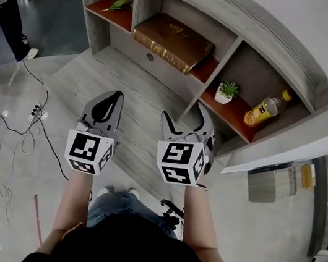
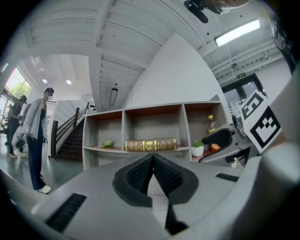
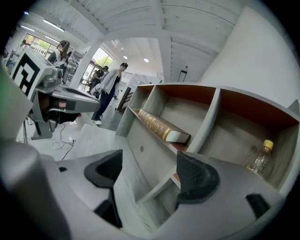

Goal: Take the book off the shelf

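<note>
Left gripper (image 1: 115, 96), jaws pressed together on nothing, and right gripper (image 1: 184, 114), jaws spread and empty, probably readied for the grab, both held short of shelf (image 1: 224, 62); book (image 1: 170, 40) flat in middle compartment, spine outward, untouched.

The grey wood-grain desk (image 1: 128, 83) is open up to the grey three-bay wooden shelf (image 1: 264, 27). The middle bay has free height above the flat brown gold-trimmed book (image 1: 170, 40), between upright dividers (image 1: 215, 73). A small potted plant (image 1: 226, 92) and yellow bottle (image 1: 267, 108) occupy the right bay.
</note>
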Tool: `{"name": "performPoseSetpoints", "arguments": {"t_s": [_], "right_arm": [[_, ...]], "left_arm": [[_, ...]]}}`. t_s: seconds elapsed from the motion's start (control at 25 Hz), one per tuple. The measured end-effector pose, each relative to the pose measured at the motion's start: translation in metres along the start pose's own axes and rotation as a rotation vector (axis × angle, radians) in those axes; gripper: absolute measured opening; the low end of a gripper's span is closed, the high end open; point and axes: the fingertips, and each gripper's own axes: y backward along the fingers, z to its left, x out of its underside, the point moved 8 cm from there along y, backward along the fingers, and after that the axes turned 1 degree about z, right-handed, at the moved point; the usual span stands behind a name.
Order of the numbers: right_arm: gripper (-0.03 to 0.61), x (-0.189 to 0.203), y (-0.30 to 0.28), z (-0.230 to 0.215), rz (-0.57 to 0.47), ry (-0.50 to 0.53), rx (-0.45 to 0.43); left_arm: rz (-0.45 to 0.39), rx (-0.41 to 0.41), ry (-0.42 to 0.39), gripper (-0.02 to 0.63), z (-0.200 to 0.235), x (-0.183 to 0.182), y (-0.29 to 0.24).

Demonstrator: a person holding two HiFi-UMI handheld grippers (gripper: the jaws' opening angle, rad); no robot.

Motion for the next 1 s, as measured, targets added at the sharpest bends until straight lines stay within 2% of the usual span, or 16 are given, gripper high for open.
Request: {"name": "performPoseSetpoints", "arguments": {"t_s": [0.28, 0.56, 0.84, 1.0], "right_arm": [[0.371, 0.001, -0.008, -0.006, 0.021, 0.000, 0.048], [0.371, -0.009, -0.027, -0.010, 0.049, -0.050, 0.125], [0.371, -0.024, -0.050, -0.006, 0.078, -0.117, 0.213], [0.371, -0.038, -0.061, 0.001, 0.102, -0.117, 0.253]], "left_arm": [[-0.014, 0.028, 0.030, 0.011, 0.010, 0.008, -0.021], [-0.036, 0.082, 0.039, 0.011, 0.042, 0.005, -0.049], [-0.043, 0.194, 0.030, 0.011, 0.074, 0.004, -0.082], [-0.055, 0.244, 0.046, 0.011, 0.095, 0.002, -0.100]]}}
